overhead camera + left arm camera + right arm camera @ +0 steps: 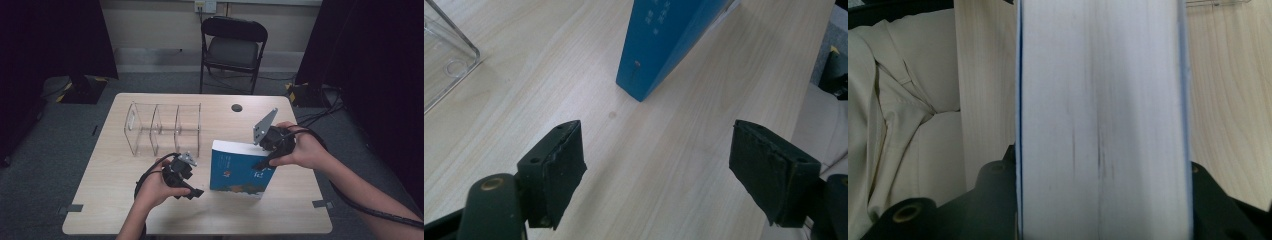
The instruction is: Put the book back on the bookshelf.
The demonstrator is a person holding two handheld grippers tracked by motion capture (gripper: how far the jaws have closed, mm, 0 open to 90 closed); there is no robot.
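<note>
Book position: blue book [239,170] stands on the table [280,210], tilted, right of the clear divider rack [162,130].
Right gripper [265,162]: jaws clamped across the page block [1103,120], near its upper corner.
Left gripper [656,170]: jaws wide apart, nothing between, just short of the spine [651,50].
Risk: a one-corner grip may let the book pivot or slip, and it could topple.
Risk: it may strike a rack wall if swung in tilted.

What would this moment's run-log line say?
right hand-held gripper: shut on blue book | left hand-held gripper: open, holding nothing | clear organizer: holds nothing
</note>
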